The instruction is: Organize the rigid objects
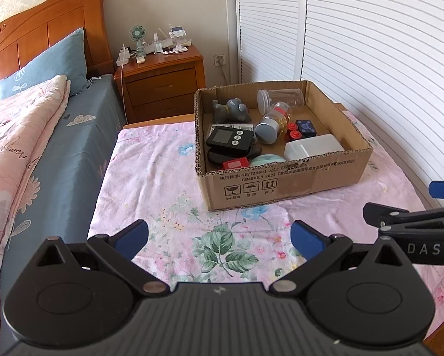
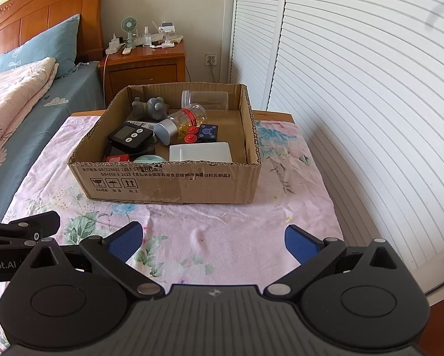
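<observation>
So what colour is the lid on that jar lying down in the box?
Grey. The lid of the tipped-over jar shows best in the right wrist view.

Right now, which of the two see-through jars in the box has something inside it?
The jar with the grey lid and red band, lying on its side mid-box, holds yellowish contents. The wider clear jar behind it, by the back wall, looks empty.

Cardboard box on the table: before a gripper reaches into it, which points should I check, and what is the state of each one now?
1. Left gripper open and empty: ok.
2. Right gripper open and empty: ok.
3. Cardboard box top open, things reachable from above: ok.
4. Cloth between grippers and box free of loose things: ok.
5. Jar with grey lid lying on its side, may roll when touched: not ok.
6. What lies under the black timer: cannot tell.
</observation>
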